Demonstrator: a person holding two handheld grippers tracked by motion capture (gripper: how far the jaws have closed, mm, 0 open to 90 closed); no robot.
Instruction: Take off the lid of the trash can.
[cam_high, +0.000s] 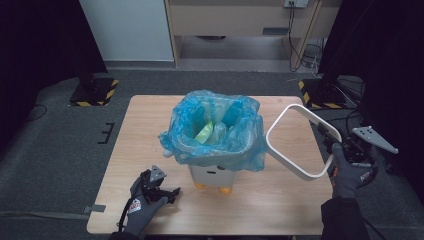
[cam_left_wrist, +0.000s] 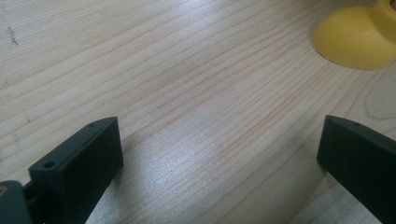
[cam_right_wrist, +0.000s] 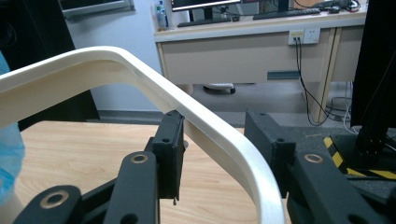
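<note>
Holding the white ring frame (cam_high: 300, 142) aloft just right of the bin (cam_high: 212, 172), the right tool (cam_right_wrist: 212, 154) straddles its rim, apparently clamping it. Next, it probably lowers over the blue bag (cam_high: 215, 132). Left tool (cam_left_wrist: 219, 154) rests agape on the tabletop (cam_high: 150, 115), front-left of the bin.

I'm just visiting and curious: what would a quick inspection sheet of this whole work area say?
Surface: wooden table, bare around the bin.
Job's things: white bin lined with a blue bag; white ring frame held beside it.
Clutter: nothing seen.
Grippers: left hand-held gripper open over the table; right hand-held gripper straddles the frame, closure unclear.
Cables: wires hang under the desk.
Surroundings: grey carpet, striped stand bases.
</note>
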